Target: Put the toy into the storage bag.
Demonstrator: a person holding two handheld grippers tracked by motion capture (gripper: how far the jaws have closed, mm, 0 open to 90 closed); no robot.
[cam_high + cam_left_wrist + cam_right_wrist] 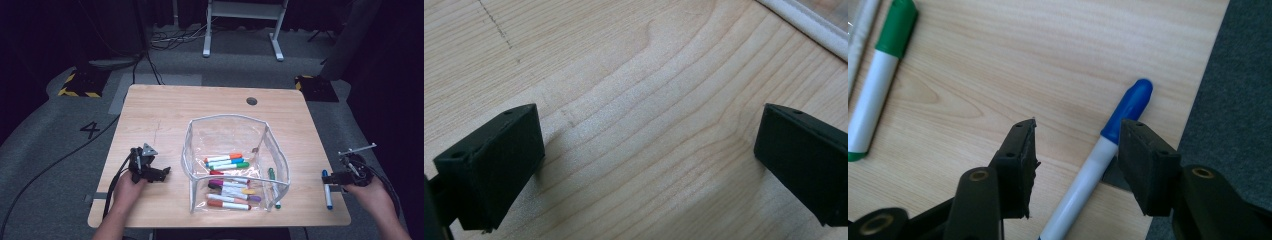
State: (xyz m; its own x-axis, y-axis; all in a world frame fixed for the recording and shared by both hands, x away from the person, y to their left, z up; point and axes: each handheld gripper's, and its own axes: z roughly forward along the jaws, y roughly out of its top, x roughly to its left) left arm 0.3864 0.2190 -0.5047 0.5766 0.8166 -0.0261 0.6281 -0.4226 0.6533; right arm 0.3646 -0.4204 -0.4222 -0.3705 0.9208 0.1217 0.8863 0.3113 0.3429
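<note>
Two grippers are working here, and yours on the right (1075,150) is straddling the blue marker (1100,165) near the tabletop (165,107) edge, jaws apart and not yet pressing on the barrel. The marker is lying flat between them, blue cap pointing away from the gripper, closer to the outer jaw than to the inner one. You are holding the left gripper (644,160) low over bare wood, jaws standing wide with nothing between them; the white rim of the clear pouch (235,165) is sitting just beyond its far jaw.

Risks from here, as I am reading it:
- Off-centre straddle: the outer jaw is likely reaching the barrel first and rolling or pushing the marker sideways, so you are getting a skewed pinch.
- Tabletop edge is running just outside the outer jaw, with grey floor past it. Any nudge that way is sending the marker off the tabletop.
- Round, smooth barrel: closing near the cap seam is inviting a slip or a tilt on the lift.
- Green marker (878,75) is lying well to the inner side of the gripper, beside the pouch wall, so clipping it is unlikely unless you are swinging wide on the carry.
</note>
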